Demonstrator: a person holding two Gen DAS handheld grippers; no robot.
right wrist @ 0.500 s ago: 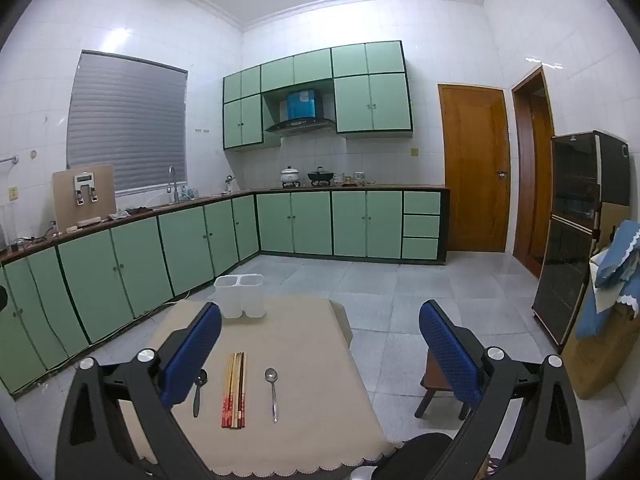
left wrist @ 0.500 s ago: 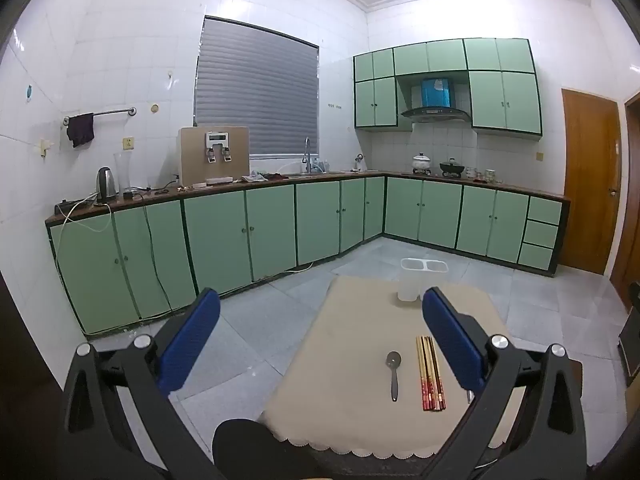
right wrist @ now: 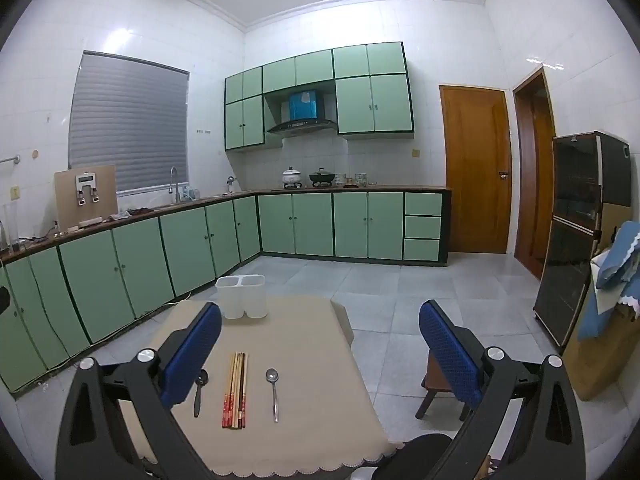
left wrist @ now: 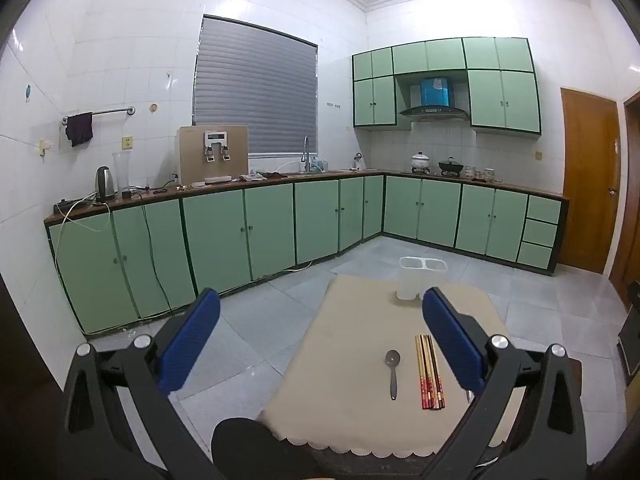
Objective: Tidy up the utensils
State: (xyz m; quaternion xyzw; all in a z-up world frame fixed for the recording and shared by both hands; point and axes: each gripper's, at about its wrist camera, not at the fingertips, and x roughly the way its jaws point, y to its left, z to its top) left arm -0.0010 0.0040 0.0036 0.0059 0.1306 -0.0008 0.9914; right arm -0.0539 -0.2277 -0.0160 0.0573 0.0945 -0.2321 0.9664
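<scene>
A bundle of chopsticks [right wrist: 235, 390] lies on the beige-covered table [right wrist: 304, 360], between a dark spoon [right wrist: 199, 390] on its left and a silver spoon [right wrist: 273, 388] on its right. A white two-compartment holder [right wrist: 241, 296] stands at the table's far edge. In the left wrist view I see the chopsticks [left wrist: 429, 372], one spoon [left wrist: 392, 372] and the holder [left wrist: 420, 276]. My left gripper [left wrist: 320, 340] is open and empty, above the table's near left side. My right gripper [right wrist: 320, 344] is open and empty, above the table's near right side.
Green cabinets [left wrist: 240, 232] run along the left and far walls. A small wooden stool [right wrist: 440, 384] stands on the tiled floor right of the table. A dark glass cabinet [right wrist: 576, 240] and blue cloth [right wrist: 616, 264] are at the far right.
Both grippers have shifted only slightly; the table items stay where they were.
</scene>
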